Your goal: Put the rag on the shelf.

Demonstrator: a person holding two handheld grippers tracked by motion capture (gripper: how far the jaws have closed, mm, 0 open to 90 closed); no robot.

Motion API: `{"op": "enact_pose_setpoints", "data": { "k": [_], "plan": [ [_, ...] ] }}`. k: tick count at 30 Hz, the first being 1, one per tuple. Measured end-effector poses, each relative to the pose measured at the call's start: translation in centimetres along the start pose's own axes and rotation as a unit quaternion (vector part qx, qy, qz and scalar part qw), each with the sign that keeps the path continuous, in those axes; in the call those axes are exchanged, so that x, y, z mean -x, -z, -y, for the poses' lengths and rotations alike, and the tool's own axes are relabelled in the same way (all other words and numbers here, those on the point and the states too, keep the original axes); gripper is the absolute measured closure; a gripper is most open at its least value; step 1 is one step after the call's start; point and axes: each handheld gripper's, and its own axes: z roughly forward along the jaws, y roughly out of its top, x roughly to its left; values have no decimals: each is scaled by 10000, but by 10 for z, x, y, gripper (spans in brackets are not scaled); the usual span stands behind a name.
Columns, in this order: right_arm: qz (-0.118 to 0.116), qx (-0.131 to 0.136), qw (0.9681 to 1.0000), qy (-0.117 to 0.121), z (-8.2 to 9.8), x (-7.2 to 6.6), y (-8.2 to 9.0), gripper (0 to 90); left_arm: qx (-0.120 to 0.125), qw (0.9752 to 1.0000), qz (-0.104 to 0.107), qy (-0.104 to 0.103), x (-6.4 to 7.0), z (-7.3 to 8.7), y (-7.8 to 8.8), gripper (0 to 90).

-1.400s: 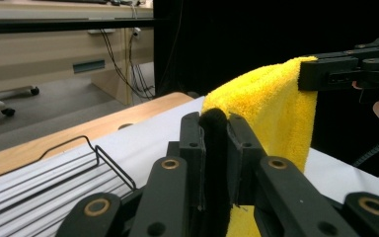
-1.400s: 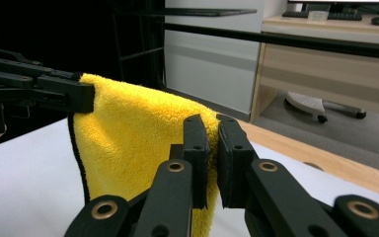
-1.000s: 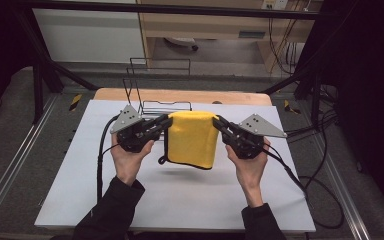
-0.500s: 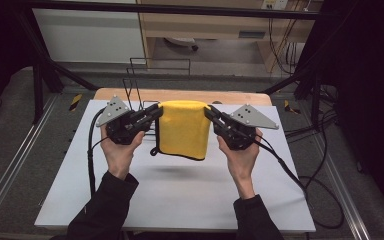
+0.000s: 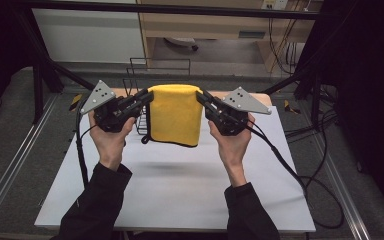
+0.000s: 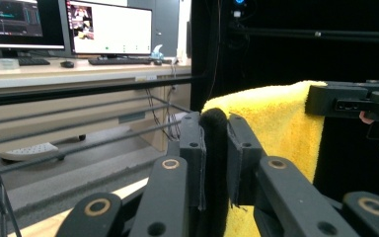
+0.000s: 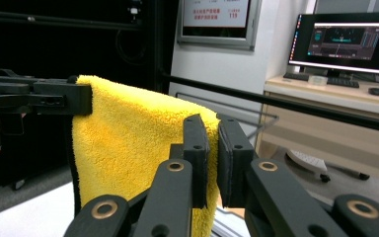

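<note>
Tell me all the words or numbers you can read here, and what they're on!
"119": on the wall sign, seen in the right gripper view; its other red lines are too blurred to read.
Monitor, right gripper view: text too small.
Two monitors, left gripper view: too small.
Yellow towel and grippers: no writing.

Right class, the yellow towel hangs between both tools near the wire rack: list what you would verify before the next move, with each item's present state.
1. Left tool shut on the towel's top corner: ok.
2. Right tool shut on the other top corner: ok.
3. Towel lifted clear of the white mat: ok.
4. Top edge level between the tools: ok.
5. Towel hangs folded, black edging at the bottom: ok.
6. Towel clear of the wire rack behind it: cannot tell.
</note>
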Motion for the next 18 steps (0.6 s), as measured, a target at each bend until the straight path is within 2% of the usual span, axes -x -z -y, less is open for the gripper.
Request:
{"op": "enact_pose_setpoints", "data": {
  "k": [18],
  "plan": [
    [67,371,9993,87,-39,-2,-19,844,384,9990,-193,-113,-10,-38,2,797]
  ]
}}
